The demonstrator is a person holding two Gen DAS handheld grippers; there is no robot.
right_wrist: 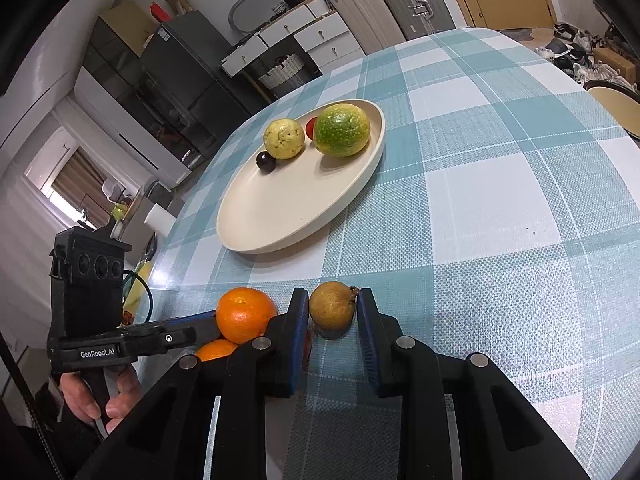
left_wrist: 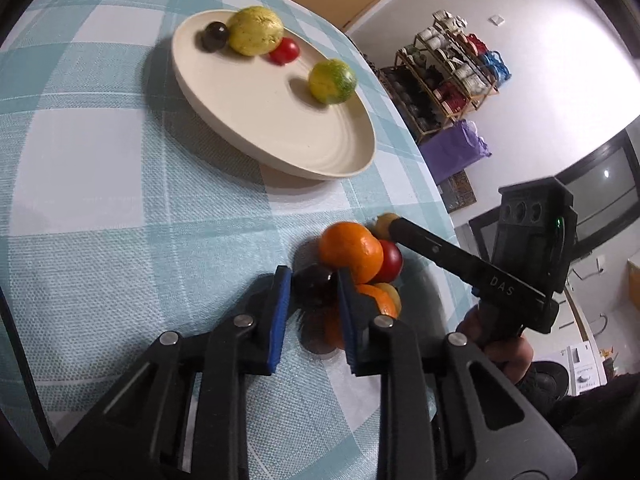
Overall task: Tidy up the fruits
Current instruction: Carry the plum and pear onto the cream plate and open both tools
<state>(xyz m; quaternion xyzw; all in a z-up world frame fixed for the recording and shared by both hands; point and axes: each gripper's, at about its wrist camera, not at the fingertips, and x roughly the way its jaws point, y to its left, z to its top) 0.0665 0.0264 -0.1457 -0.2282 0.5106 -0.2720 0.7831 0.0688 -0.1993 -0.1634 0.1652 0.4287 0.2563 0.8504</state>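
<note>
Both tools are showing the same build. The left gripper (left_wrist: 312, 304) and right gripper (right_wrist: 332, 328) are made of matte black plastic, with angular arms pinned by round silver screws and blue ribbed pads lining each finger. A boxy black housing with three round lenses is sitting on top of each. White lettering is reading "DAS" on one and "GenRobot.AI" on the other. Bare skin is showing on the left hand (right_wrist: 100, 396) and right hand (left_wrist: 506, 346).
</note>
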